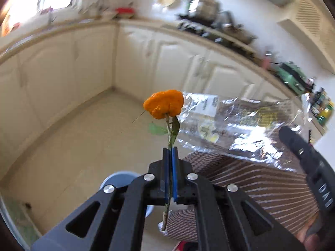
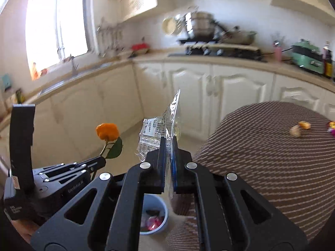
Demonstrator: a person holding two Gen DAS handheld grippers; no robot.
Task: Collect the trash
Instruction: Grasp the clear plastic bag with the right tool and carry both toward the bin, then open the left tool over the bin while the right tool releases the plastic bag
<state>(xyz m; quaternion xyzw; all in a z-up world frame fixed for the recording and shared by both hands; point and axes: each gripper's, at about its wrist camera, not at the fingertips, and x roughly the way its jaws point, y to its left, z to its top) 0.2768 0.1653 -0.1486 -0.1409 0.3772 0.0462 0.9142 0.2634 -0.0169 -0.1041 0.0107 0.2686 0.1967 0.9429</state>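
Observation:
My left gripper (image 1: 170,149) is shut on the stem of an orange flower (image 1: 163,106), whose head and leaves stand up past the pads. From the right wrist the same flower (image 2: 107,132) shows at the left, held by the left gripper (image 2: 100,160). A clear plastic wrapper (image 2: 167,121) with printed labels is pinched between the pads of my right gripper (image 2: 168,144); in the left wrist view the wrapper (image 1: 236,123) spreads out to the right. A blue trash bin (image 2: 153,215) with some wrappers in it stands on the floor below both grippers, partly hidden.
A round table with a brown striped cloth (image 2: 272,167) is at the right, with small bits of trash (image 2: 300,128) on it. White cabinets (image 2: 188,87) and a cluttered counter with a stove (image 2: 219,50) line the back. Pale floor (image 1: 83,138) lies to the left.

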